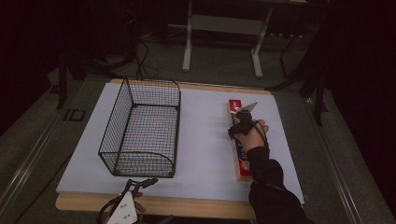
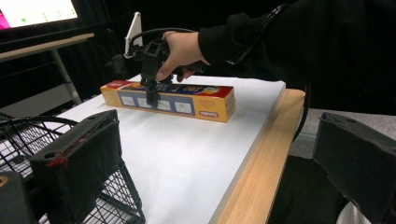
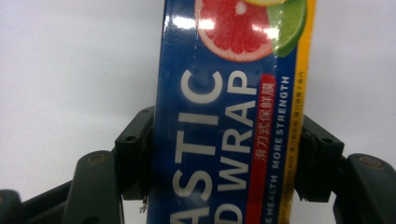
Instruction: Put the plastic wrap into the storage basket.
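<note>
A long plastic wrap box (image 1: 243, 161) in blue, red and yellow lies flat on the right side of the white mat (image 1: 205, 149), pointing away from me. My right gripper (image 1: 240, 126) comes down over its middle, a jaw pressed on each long side, and is shut on it. The right gripper view shows the box (image 3: 224, 93) squeezed between the two jaws of that gripper (image 3: 224, 154). My left gripper (image 1: 140, 183) hovers open by the table's front edge, just in front of the wire basket (image 1: 122, 112). In the left gripper view its jaws (image 2: 215, 140) stand wide apart, facing the box (image 2: 187, 100).
The black wire basket (image 2: 116, 196) holds nothing and takes up the mat's left half. A wooden table edge (image 1: 187, 205) runs along the front. Behind the table stands a desk frame (image 1: 188, 42) with cables on the floor. A lit monitor (image 2: 37, 11) sits far off.
</note>
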Motion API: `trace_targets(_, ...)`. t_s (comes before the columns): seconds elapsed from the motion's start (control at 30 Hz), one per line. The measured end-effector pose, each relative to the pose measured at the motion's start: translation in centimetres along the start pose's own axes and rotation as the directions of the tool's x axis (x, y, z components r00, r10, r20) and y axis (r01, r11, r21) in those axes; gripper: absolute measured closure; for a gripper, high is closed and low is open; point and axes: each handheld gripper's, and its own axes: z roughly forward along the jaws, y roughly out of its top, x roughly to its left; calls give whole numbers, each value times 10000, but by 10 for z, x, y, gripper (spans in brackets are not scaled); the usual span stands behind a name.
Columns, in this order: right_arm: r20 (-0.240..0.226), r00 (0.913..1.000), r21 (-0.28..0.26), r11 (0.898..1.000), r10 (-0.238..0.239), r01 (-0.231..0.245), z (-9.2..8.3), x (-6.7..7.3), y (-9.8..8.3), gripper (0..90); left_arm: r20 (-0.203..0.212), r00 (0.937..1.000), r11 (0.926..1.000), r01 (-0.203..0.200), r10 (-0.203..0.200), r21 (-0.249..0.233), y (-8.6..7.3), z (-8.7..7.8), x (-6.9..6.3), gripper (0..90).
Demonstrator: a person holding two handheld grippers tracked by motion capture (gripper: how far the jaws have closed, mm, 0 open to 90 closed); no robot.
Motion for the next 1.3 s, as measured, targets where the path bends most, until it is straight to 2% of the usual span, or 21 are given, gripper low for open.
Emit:
trace_targets(0.13,221,9997,175,9998,130,-134,0,3,2,379,-10,10000,10000,-16,16,9,0,0,0,18)
trace_targets(0.27,187,9995,254,9993,253,-258,-1,2,3,386,-28,10000,10000,-13,13,3,0,0,0,18)
trace_targets(0.37,219,9998,325,9995,-23,16,-5,3,3,389,-28,10000,10000,-10,10,-3,0,0,1,18)
trace_targets(0.6,11,9997,260,9993,-260,260,-13,6,5,390,-23,10000,10000,-38,38,32,0,1,0,18)
trace_targets(0.7,95,9993,20,9994,-359,359,-20,7,6,390,-23,10000,10000,-24,25,38,0,1,0,18)
trace_targets(0.87,-27,9993,-399,9985,-371,370,-36,6,9,391,-18,10000,10000,-59,59,40,0,0,0,18)
trace_targets(1.03,29,9983,-547,9968,-576,577,-44,9,10,392,-19,10000,10000,-77,77,50,0,0,0,18)
trace_targets(1.3,-38,9954,-1168,9886,-962,951,-67,27,14,394,-36,10000,9999,-81,81,65,0,0,0,18)
